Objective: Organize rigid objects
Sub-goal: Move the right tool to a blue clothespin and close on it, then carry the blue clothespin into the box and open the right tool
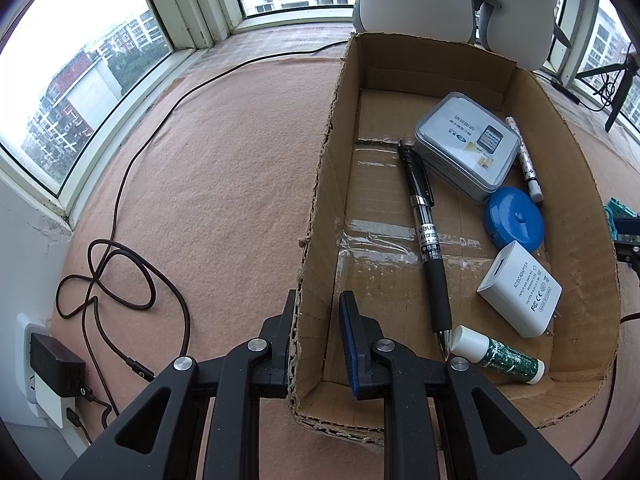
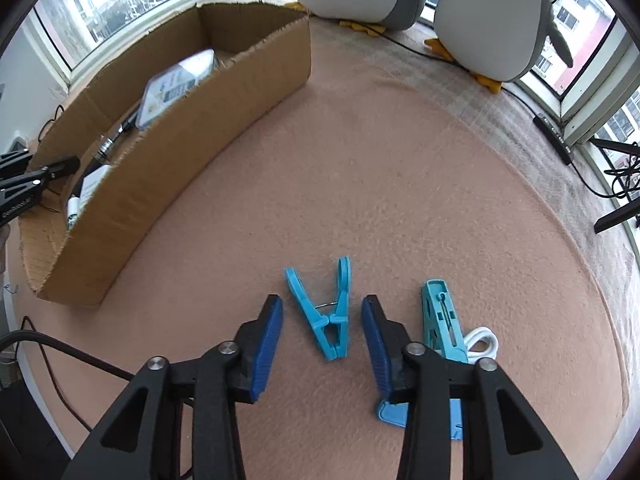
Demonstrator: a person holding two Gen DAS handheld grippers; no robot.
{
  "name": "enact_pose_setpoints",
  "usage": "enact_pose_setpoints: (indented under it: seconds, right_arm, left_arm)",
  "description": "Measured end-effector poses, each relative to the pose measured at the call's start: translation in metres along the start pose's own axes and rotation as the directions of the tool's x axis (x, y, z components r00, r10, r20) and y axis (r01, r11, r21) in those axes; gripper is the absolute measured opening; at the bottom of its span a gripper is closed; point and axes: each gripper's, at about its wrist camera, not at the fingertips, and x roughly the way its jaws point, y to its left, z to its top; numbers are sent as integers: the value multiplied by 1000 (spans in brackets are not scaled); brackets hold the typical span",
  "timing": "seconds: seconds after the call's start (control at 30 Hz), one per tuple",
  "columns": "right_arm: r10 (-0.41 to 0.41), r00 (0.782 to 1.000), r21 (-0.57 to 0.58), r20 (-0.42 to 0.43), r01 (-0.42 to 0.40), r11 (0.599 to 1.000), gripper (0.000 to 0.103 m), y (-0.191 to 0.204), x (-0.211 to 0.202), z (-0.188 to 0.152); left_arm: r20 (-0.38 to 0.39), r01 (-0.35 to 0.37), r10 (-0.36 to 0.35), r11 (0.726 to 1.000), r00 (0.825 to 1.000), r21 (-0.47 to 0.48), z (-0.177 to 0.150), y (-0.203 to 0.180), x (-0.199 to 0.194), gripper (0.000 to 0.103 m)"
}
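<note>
The left gripper [image 1: 316, 312] has its fingers astride the left wall of the cardboard box [image 1: 320, 184], perhaps only lightly pinching it; the right gripper [image 2: 322, 320] is spread wide, with the blue clothespin [image 2: 326, 312] lying on the table [image 2: 360, 180] between its fingers.

Cardboard box [image 1: 400, 428] set on surface [image 1: 224, 184]; pen [image 1: 424, 224], tin [image 1: 466, 146], tape measure [image 1: 514, 224], adapter [image 1: 520, 288] and glue stick [image 1: 496, 356] contained within. Two clothespins [image 2: 326, 312] [image 2: 444, 324] laid side by side right of box.
</note>
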Motion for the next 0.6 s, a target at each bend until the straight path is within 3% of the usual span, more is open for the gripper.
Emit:
enact_pose_setpoints:
  seconds: [0.27,0.6]
  right_arm:
    - [13,1000,16,2,-13,1000,22,2,-1,3]
    - [40,997,56,67,-43,998,22,3,-26,1]
  left_arm:
    - [1,1,-1,1000,1000,-3,0,2,0,19]
    - [5,7,-7,1000,1000,-7,-2,3,-1,19]
